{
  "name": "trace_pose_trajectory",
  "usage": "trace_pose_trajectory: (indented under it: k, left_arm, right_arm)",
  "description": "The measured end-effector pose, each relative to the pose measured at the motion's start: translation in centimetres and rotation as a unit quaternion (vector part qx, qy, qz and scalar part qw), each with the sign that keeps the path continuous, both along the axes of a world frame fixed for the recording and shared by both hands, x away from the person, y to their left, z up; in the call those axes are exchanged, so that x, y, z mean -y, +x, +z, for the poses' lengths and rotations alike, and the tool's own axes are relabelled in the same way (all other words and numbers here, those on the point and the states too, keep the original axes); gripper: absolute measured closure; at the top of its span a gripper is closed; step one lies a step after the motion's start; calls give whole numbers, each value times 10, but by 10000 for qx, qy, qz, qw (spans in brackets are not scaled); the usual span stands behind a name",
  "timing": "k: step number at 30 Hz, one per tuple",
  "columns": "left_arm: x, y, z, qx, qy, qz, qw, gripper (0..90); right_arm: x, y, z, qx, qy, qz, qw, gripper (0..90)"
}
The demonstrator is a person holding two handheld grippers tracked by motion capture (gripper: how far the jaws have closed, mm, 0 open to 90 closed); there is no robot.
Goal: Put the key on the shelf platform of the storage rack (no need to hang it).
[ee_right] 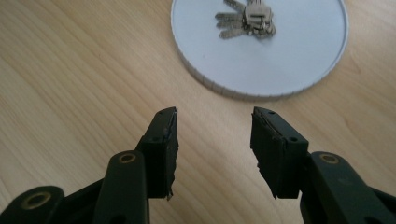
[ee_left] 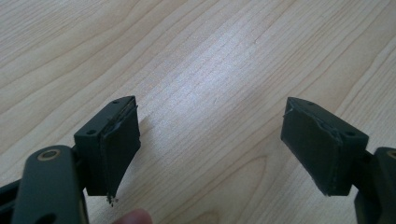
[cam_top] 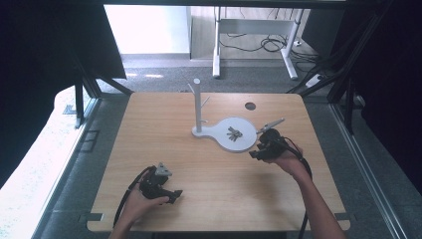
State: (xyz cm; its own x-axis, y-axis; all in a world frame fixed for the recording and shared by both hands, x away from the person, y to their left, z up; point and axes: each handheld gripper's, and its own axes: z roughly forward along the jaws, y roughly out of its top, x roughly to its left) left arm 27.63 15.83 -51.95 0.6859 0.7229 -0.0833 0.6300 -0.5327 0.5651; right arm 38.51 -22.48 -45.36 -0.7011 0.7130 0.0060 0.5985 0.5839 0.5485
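Well, the bunch of keys (cam_top: pixel 234 133) lay flat on the round white plate (cam_top: pixel 222 140) of a white stand, a little right of the table's middle. The stand had a tall post (cam_top: pixel 197 105) with small pegs, just left of the keys.

The keys looked small, grey and shiny, fanned out from one ring (ee_right: pixel 257 14). I thought they would be light but hard and slippery, and they would swing and jingle when lifted. The ring end looked like the best place to pinch, since the flat blades sat tight against the plate.

The right gripper (ee_right: pixel 214 140) was near the plate's right edge, just short of it, with its jaws apart and nothing between them. The left gripper (ee_left: pixel 210 144) rested low over the near left of the wooden table (cam_top: pixel 164 129), jaws wide apart too, holding nothing.
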Motion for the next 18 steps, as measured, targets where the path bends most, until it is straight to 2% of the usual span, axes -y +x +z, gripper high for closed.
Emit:
trace_pose_trajectory:
  k: [11,14,18]
  left_arm:
    - [0,0,0,-3,7,15,10000,199]
    - [-1,0,-1,-9,7,38,10000,199]
    - [-1,1,-1,-6,8,36,10000,199]
  right_arm:
    - [33,-47,-36,60,255,-227,9994,519]
    - [38,-58,-45,135,385,-368,9985,519]
    - [41,-68,-56,131,559,-395,9976,520]
